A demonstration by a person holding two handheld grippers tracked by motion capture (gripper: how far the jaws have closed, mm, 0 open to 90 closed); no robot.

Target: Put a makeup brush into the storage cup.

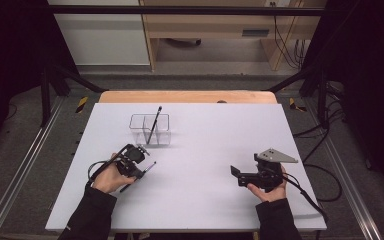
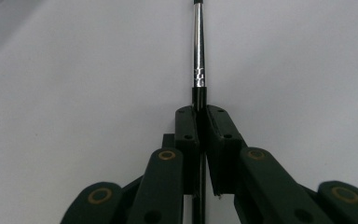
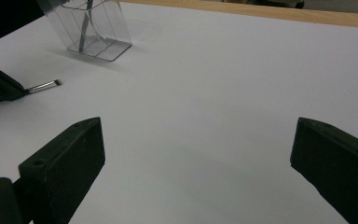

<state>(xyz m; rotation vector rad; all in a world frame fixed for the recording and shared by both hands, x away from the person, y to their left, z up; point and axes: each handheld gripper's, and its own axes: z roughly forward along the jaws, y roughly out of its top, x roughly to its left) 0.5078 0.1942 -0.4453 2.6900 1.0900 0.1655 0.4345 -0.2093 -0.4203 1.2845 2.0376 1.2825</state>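
Pick-up step in hand, by the look of it: left gripper (image 1: pixel 141 162) low over the white desk (image 1: pixel 205 200), fingers (image 2: pixel 186 128) clenched on a thin brush (image 2: pixel 199 56) with a black handle and a silver ferrule. In the left gripper view, handle pinched between the two pads, ferrule jutting straight out ahead of them. In the right gripper view, bristle end of the brush poking out beyond the left gripper, close to the desk surface; touching or just lifted, cannot tell.

Clear organizer (image 1: pixel 150 129) just beyond the left gripper, toward the far edge, divided into compartments. One dark pen-like tool (image 1: pixel 154 125) already leaning inside it, tilted to the right; which compartment, hard to tell.

Right gripper (image 1: pixel 239 176) well apart at the right side of the desk, fingers (image 3: pixel 65 163) spread wide with nothing between them, bare desk ahead.

Likely next: lifting the brush clear, tipping it toward upright, carrying it over the organizer rim and lowering it into a free compartment. Care needed to keep the thin handle from rotating in the grip and to avoid knocking the light organizer or the tool already inside.
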